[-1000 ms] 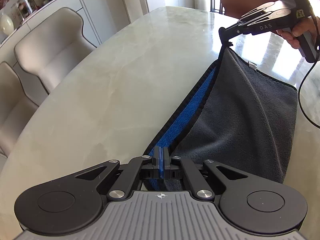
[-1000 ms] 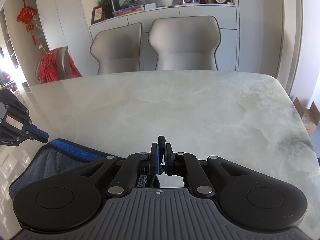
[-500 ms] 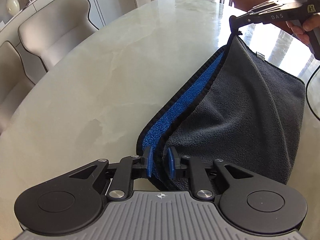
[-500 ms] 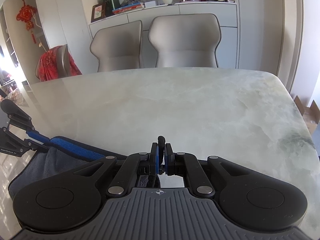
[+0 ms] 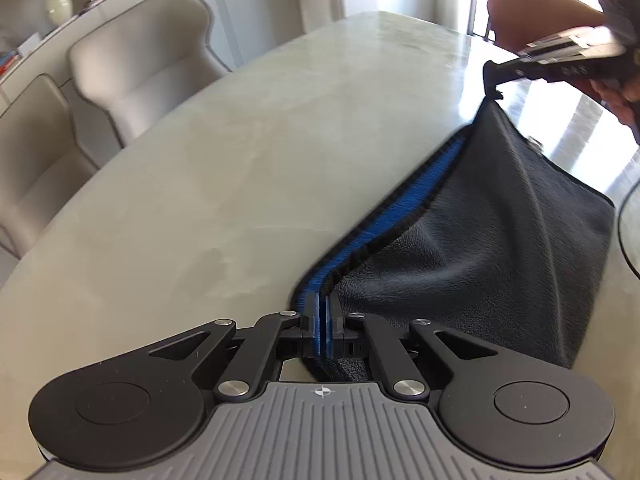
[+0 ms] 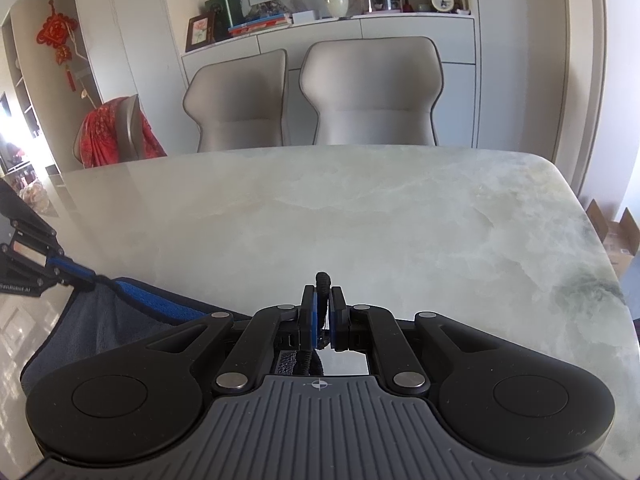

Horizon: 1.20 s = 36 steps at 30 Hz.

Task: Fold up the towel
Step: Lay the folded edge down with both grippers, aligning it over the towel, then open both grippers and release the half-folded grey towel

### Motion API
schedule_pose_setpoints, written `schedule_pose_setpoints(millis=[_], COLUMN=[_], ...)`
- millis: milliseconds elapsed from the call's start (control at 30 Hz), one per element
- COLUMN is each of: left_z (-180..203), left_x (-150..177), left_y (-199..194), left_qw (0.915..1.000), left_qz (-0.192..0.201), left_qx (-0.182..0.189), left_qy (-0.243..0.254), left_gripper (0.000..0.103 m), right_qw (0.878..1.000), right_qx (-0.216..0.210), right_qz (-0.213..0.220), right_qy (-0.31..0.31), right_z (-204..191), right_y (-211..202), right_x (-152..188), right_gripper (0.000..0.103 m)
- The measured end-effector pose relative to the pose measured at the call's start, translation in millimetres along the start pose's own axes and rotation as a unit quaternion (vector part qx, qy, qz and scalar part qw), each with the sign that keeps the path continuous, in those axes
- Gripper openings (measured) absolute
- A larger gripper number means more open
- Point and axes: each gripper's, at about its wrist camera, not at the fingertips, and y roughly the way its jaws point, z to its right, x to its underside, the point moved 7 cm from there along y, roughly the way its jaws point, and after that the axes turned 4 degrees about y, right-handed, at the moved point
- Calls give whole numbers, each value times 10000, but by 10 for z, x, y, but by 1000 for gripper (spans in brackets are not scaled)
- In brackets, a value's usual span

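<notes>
A dark grey towel (image 5: 480,240) with a blue inner face (image 5: 400,208) lies folded over on the marble table (image 5: 200,200), its top layer stretched between both grippers. My left gripper (image 5: 324,312) has its jaws closing, pads pressed on the towel's near corner. At the far corner my right gripper (image 5: 492,80) pinches the towel and lifts it off the table. In the right wrist view the right gripper (image 6: 323,300) is shut on the black hem (image 6: 323,280), the towel (image 6: 100,320) sags at lower left, and the left gripper (image 6: 94,278) holds its other end.
A person's hand (image 5: 624,96) holds the right gripper, and a cable (image 5: 624,232) hangs by the towel. Two beige chairs (image 6: 372,92) (image 6: 240,104) stand at the table's far side, a third with a red cloth (image 6: 112,132) further left. A sideboard (image 6: 400,24) lines the wall.
The left gripper was shut on the towel, stood open around its edge half a second ago, and is shut on it again; its view rolled slightly. The right gripper kept still.
</notes>
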Motion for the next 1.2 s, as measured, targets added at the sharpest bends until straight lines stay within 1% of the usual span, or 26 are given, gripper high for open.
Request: schedule_pose_setpoints(millis=[100,300,533,600,667,700,733,767,800,833,867,933,1000,1067,1100,1133,1200], left_z=[-49,-60,-115,-117,-124,-126,-127,-122,-102,-77,-50,90,261,516,653,750,950], left_x=[6,45,82,91,108,112,116,116,108,101,96,82,70,80,99,128,245], left_y=[25,166,202,202,191,166,141,98,27,-33,-81,-236,-327,-404,-426,-430,-397], left_qw=[9999,9996,9987,9983,9980,9978,9975,9971,9964,9958,9951,9937,9939,9939,9937,9935,9929], left_qz=[-28,-175,-155,-139,-137,-136,-136,-107,-29,46,106,313,494,672,722,741,652], left_qx=[-3,25,68,40,-70,-204,-339,-492,-658,-772,-850,-915,-727,-416,-265,-160,130], left_qy=[-106,-222,-489,-567,-619,-612,-604,-577,-527,-500,-494,-562,-660,-771,-815,-854,-988], left_gripper=[1,2,2,3,12,16,25,33,36,43,46,49,50,52,53,54,55], right_qw=[10000,9996,9990,9984,9972,9964,9964,9968,9970,9975,9982,9984,9959,9918,9903,9897,9892], right_qx=[42,197,303,345,508,604,631,621,602,517,325,-38,-557,-897,-968,-951,-811], right_qz=[-19,-190,-327,-420,-509,-532,-477,-333,-211,-156,-126,-185,-437,-690,-810,-909,-1046], right_qy=[52,20,104,141,206,249,302,379,441,464,495,524,560,589,580,564,635], right_z=[29,73,151,173,212,232,234,222,206,159,64,-118,-405,-618,-711,-765,-787], right_y=[52,181,262,293,290,273,217,108,7,-75,-180,-302,-377,-398,-396,-387,-381], right_x=[-10,30,107,136,154,158,152,136,124,131,167,246,451,649,765,858,990], right_gripper=[7,7,7,9,15,17,22,25,25,26,26,26,26,26,26,26,26])
